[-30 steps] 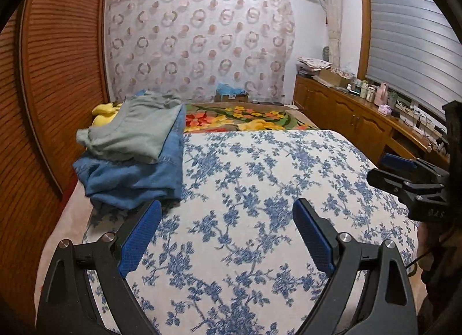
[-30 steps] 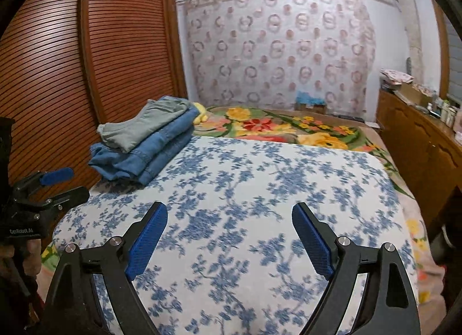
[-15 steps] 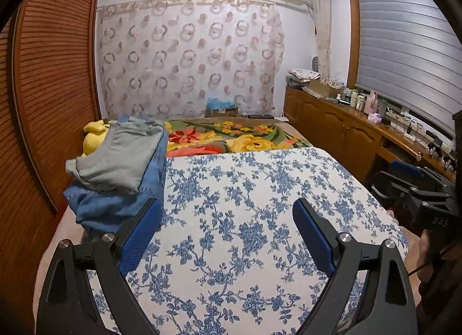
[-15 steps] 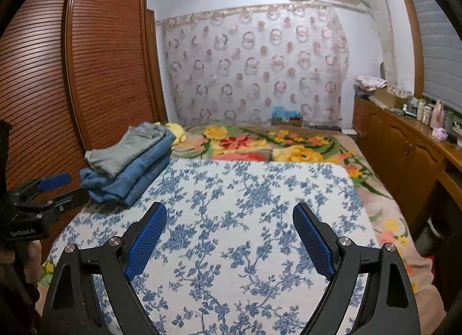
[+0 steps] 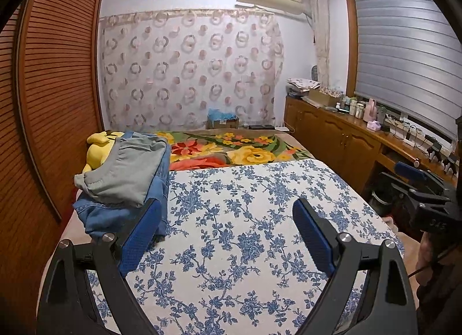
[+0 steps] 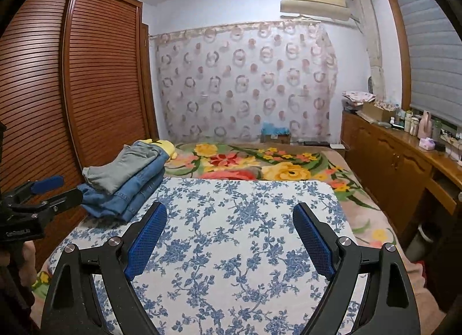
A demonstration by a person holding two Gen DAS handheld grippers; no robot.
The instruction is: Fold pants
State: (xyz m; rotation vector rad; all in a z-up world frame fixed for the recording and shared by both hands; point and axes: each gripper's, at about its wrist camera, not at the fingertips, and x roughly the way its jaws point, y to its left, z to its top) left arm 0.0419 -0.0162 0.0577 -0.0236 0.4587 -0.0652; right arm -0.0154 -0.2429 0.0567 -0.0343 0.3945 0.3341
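- The left tool [image 5: 226, 229] is hovering over the blue-flowered sheet [image 5: 245, 219] on the bed, its blue pads [image 5: 138, 239] spread wide and pinching nothing.
- The right tool [image 6: 229, 232] is likewise hanging above the same sheet, pads standing far apart and empty.
- The folded pants are lying in a stack at the bed's left edge beside the slatted wardrobe [image 6: 95, 75]: a grey pair [image 5: 130, 170] is resting on top of denim ones [image 5: 115, 213].
- A yellow plush toy [image 5: 99, 148] is sitting just behind the stack, touching it.
- A bright floral blanket [image 6: 260, 164] is covering the far part of the bed.
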